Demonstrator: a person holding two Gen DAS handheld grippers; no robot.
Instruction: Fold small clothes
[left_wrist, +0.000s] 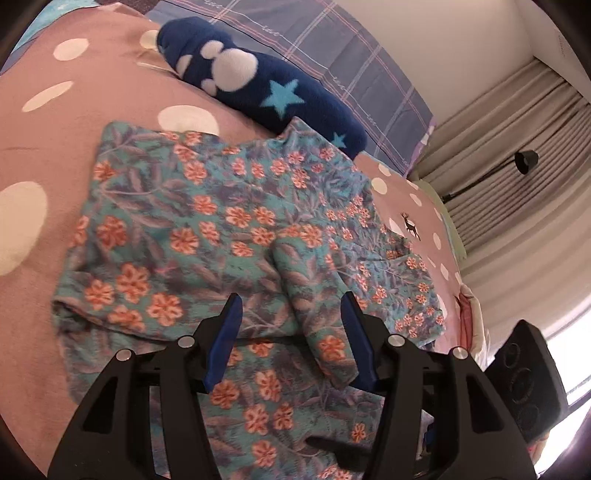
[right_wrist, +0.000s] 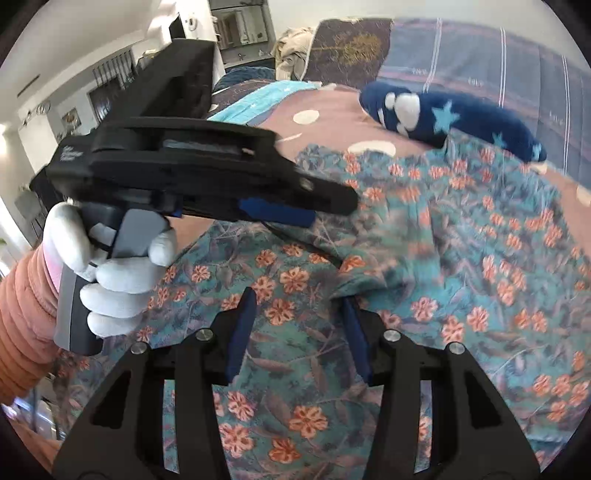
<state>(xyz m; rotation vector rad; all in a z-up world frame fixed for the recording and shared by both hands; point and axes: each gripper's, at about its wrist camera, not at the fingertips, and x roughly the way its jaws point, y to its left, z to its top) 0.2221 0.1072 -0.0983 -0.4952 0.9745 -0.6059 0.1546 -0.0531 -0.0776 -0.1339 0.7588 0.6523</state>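
Note:
A teal garment with orange flowers (left_wrist: 207, 229) lies spread on a pink polka-dot bedspread (left_wrist: 74, 110); a folded flap (left_wrist: 314, 280) lies over its right part. My left gripper (left_wrist: 291, 317) is open just above the cloth, the flap's edge between its blue fingers (left_wrist: 229, 332). My right gripper (right_wrist: 299, 310) is open over the same garment (right_wrist: 480, 240), holding nothing. The left gripper also shows from the side in the right wrist view (right_wrist: 325, 206), held by a white-gloved hand (right_wrist: 118, 273).
A rolled navy fleece item with stars and a paw print (left_wrist: 258, 85) lies at the garment's far edge, also in the right wrist view (right_wrist: 443, 114). A plaid pillow (left_wrist: 332, 55) lies behind it. Curtains (left_wrist: 517, 155) hang right of the bed.

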